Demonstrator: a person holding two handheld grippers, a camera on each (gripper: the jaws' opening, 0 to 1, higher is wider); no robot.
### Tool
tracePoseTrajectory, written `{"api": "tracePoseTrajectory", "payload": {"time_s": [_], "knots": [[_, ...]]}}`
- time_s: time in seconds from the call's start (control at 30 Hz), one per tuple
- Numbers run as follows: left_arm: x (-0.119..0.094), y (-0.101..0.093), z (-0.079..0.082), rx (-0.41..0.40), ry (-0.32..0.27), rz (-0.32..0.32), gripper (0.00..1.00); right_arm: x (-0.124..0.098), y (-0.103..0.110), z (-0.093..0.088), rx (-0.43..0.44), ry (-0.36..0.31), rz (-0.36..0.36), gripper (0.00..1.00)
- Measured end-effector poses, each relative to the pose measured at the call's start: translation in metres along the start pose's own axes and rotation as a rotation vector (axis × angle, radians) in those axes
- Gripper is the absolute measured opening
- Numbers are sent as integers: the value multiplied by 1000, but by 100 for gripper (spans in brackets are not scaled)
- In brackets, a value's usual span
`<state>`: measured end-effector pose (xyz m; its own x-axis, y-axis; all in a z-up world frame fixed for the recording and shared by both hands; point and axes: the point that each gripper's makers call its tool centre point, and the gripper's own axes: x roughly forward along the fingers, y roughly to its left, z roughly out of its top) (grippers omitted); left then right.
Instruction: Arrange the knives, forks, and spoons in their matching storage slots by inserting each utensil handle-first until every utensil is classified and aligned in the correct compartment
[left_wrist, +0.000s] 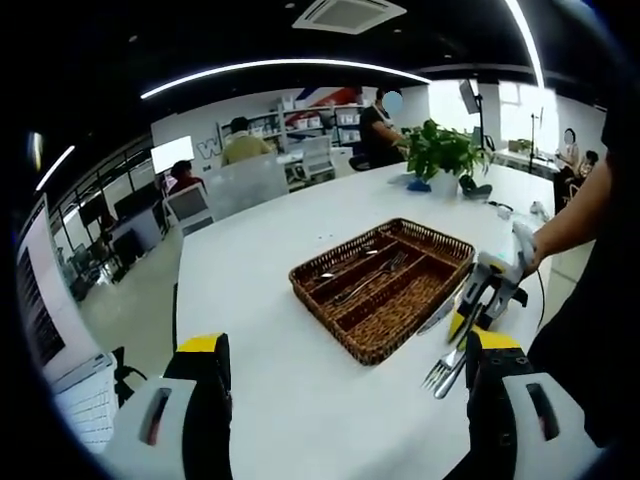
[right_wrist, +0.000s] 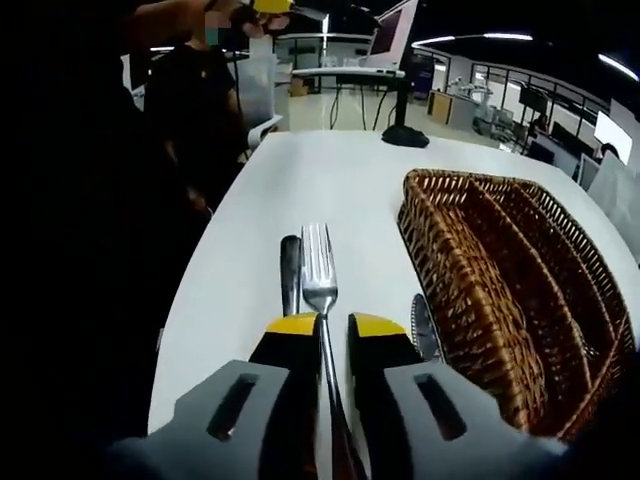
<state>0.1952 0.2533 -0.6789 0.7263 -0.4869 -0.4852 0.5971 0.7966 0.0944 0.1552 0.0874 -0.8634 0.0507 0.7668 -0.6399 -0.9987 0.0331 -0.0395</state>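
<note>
A brown wicker basket (left_wrist: 385, 285) with long compartments sits mid-table, with some cutlery (left_wrist: 365, 272) lying in it. My left gripper (left_wrist: 350, 345) is open wide, hovering over bare white table short of the basket. My right gripper (right_wrist: 335, 325) is shut on a fork (right_wrist: 318, 262), whose handle runs back between the yellow-tipped jaws and whose tines point away. Left of the fork lies a dark utensil handle (right_wrist: 290, 268). A serrated knife (right_wrist: 424, 325) rests against the basket (right_wrist: 455, 290). The left gripper view shows the right gripper (left_wrist: 470, 318) beside the basket's near corner with the fork (left_wrist: 438, 374).
A hand (left_wrist: 535, 250) holds the right gripper. A potted plant (left_wrist: 440, 150) stands on the white table (left_wrist: 260, 260) beyond the basket. A monitor stand (right_wrist: 404, 134) is at the table's far end. The table's left edge (right_wrist: 205, 290) runs close by, and people sit at desks behind.
</note>
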Motion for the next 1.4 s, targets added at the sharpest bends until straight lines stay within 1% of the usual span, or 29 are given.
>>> {"api": "tracePoseTrajectory", "payload": {"time_s": [0.13, 0.33, 0.43, 0.47, 0.5, 0.53, 0.6, 0.73, 0.77, 0.8, 0.87, 0.93, 1.07, 1.13, 1.2, 1.4], "knots": [[-1, 1, 1, -2, -4, 4, 100, 4, 4, -3, -42, 27, 10, 9], [-2, 1, -1, -4, -1, 5, 100, 6, 1, -6, -36, 34, 11, 9], [-3, 4, -1, -6, 1, 10, 100, 7, 1, -8, -54, 46, 17, 5], [-3, 4, -1, -6, 0, 11, 100, 8, 2, -2, -72, 17, 21, 4], [-3, 5, -1, -6, 0, 12, 100, 7, 3, -5, -58, 33, 21, 4], [-3, 5, -1, -5, 0, 13, 100, 7, 4, -4, -80, 29, 20, 4], [-3, 6, -1, -4, -1, 14, 100, 7, 3, -4, -79, 29, 22, 3], [-3, 8, -2, -7, 2, 17, 100, 7, 1, -5, -17, 18, 35, 2], [-3, 9, -3, -7, 2, 18, 100, 7, 1, -5, 21, 13, 41, 2], [-3, 9, -3, -7, 2, 18, 100, 7, 1, -5, 40, 16, 41, 1], [-4, 8, -3, -5, 5, 17, 100, 7, 0, -5, 63, 31, 40, 1], [-4, 9, -3, -3, 5, 19, 100, 7, -1, -4, 59, 52, 36, 1], [-5, 11, -2, -3, 4, 26, 100, 4, -4, 0, 42, 55, 31, 1], [-6, 11, -1, -3, 1, 27, 100, -1, -5, 6, 44, 55, 27, 1], [-5, 11, 0, -4, 0, 29, 100, -5, -6, 10, 26, 77, 27, 1], [-4, 11, 1, -6, -7, 29, 100, -24, -14, 27, 50, 83, 5, 1]]}}
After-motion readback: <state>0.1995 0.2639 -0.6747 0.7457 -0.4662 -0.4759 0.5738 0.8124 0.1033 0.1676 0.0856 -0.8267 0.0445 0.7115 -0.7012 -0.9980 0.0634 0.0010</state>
